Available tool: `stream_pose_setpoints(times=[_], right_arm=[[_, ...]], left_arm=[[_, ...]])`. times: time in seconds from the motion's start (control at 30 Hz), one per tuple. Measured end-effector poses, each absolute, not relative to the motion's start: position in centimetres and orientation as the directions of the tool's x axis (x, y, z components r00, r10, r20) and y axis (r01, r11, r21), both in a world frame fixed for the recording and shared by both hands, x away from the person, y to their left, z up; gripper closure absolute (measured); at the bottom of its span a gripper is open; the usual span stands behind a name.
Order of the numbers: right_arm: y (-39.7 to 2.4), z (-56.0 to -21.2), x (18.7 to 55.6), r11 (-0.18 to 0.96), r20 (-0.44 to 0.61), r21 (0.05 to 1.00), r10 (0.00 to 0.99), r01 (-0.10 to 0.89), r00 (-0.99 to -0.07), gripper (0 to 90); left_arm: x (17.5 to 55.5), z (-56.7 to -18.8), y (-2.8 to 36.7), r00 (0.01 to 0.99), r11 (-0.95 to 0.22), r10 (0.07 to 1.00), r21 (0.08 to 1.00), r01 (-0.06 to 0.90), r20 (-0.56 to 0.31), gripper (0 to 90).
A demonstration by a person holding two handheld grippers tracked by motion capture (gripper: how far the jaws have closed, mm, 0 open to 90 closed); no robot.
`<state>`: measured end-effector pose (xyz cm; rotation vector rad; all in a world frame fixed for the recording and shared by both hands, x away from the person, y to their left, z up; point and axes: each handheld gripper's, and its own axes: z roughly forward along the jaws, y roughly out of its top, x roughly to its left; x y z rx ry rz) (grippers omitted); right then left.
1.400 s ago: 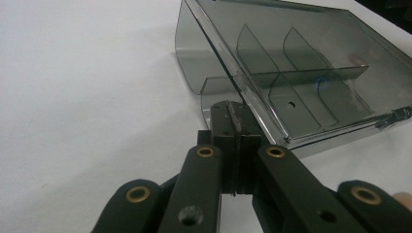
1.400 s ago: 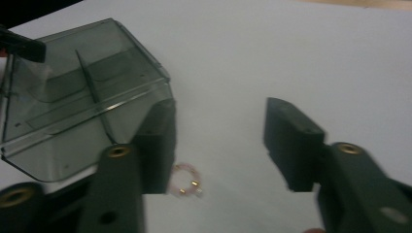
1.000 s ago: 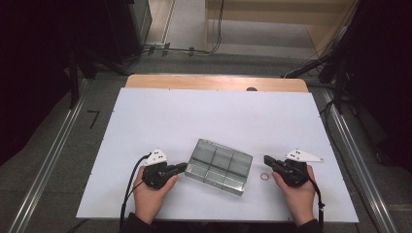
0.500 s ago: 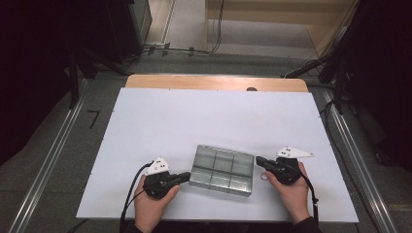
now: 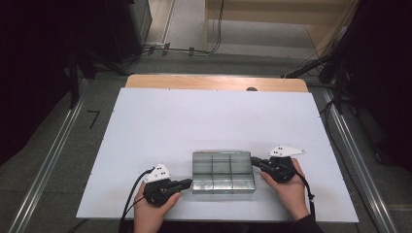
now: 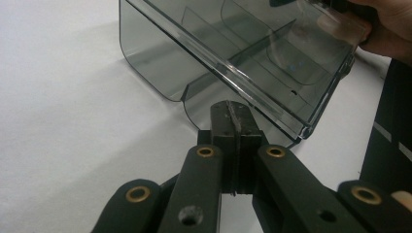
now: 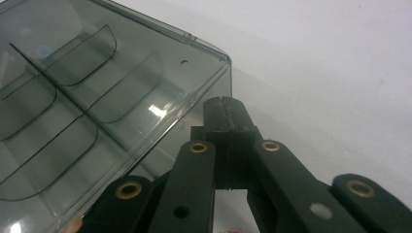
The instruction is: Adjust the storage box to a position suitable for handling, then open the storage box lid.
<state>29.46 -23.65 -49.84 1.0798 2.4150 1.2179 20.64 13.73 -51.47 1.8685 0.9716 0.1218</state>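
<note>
A clear grey plastic box [image 5: 222,172] with several empty compartments lies near the front of the white table top [image 5: 194,126], square to its edge. My left gripper [image 5: 187,183] is shut, and its tips rest against the box's left wall by the front corner. In the left gripper view the shut tips [image 6: 232,111] sit just under the rim of the box [image 6: 252,53]. My right gripper [image 5: 253,161] is also shut, with its tips at the box's right wall near the back corner. The right gripper view has those tips [image 7: 223,109] beside the corner of the box [image 7: 97,87].
A strip of wooden table [image 5: 194,81] runs along the back of the white sheet. Metal rails [image 5: 53,160] lie on the floor at both sides, and cables [image 5: 184,48] trail behind the table. The other hand [image 6: 388,29] holds its gripper beyond the box.
The box has turned from slanted to square with the table's front edge. My left gripper has come nearer the person and to the right. My right gripper has shifted left against the box.
</note>
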Motion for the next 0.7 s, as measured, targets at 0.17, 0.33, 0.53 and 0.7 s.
stream_pose_setpoints(times=[0.17,0.33,0.53,0.7], right_arm=[[-24.8,-49.2,28.5,0.369,0.119,0.793,0.688,0.485,-0.716,85.4],[-26.7,-48.7,26.0,0.389,0.122,0.802,0.636,0.454,-0.762,87.7],[-27.6,-48.8,23.4,0.453,0.094,0.781,0.597,0.431,-0.797,87.7],[-27.4,-50.0,23.2,0.466,0.122,0.763,0.577,0.449,-0.807,87.7]], left_arm=[[20.6,-51.4,14.0,0.679,-0.191,0.664,0.806,0.560,-0.314,90.0],[20.7,-51.2,14.5,0.680,-0.179,0.663,0.815,0.551,-0.313,90.0],[20.4,-51.3,14.9,0.681,-0.182,0.661,0.814,0.552,-0.315,90.0],[20.6,-51.5,14.5,0.688,-0.198,0.656,0.808,0.554,-0.311,90.0]])
